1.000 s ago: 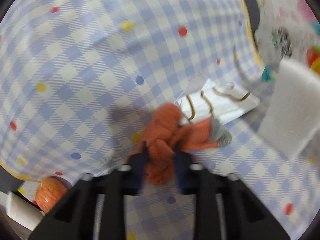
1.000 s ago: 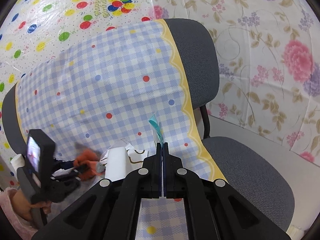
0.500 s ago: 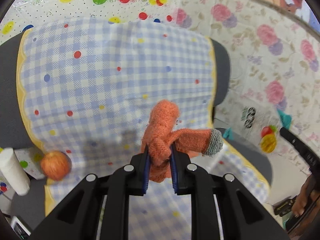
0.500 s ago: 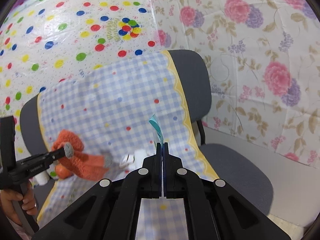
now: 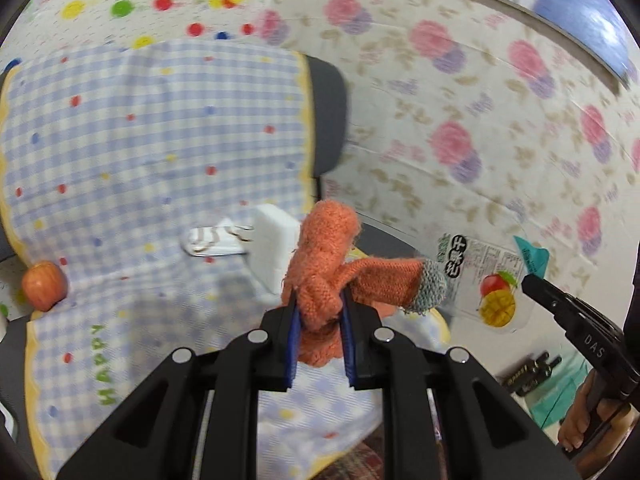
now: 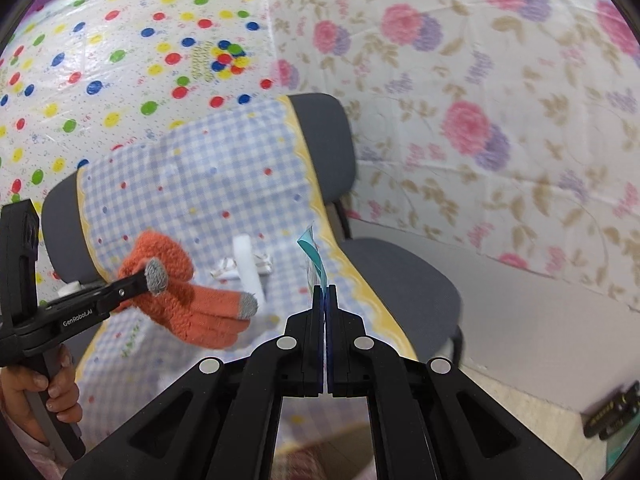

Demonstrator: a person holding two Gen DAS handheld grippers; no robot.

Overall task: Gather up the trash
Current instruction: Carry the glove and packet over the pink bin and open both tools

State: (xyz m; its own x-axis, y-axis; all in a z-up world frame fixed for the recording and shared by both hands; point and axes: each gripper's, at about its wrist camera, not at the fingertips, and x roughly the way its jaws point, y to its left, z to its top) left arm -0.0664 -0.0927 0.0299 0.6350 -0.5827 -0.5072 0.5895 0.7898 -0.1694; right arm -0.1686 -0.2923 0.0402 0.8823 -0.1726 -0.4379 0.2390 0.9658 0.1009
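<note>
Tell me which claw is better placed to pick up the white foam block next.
Neither is free: the left claw is shut on the orange glove, the right claw on a mango wrapper. Once emptied, probably the left; the white foam block lies just beyond its fingers.

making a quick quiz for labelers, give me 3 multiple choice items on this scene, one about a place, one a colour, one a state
1. Where is the apple?
A. at the cloth's left edge in the left wrist view
B. in the right gripper
C. on the white foam block

2. What colour are the fingertips of the orange glove?
A. blue
B. grey
C. yellow

3. What is the state of the left gripper?
A. wide open and empty
B. shut on the glove
C. shut on the apple

Answers:
1 A, it lies at the edge of the checked cloth.
2 B, grey tips show in both views.
3 B, the glove is bunched between its blue pads, while the right gripper pinches a clear mango wrapper.
</note>
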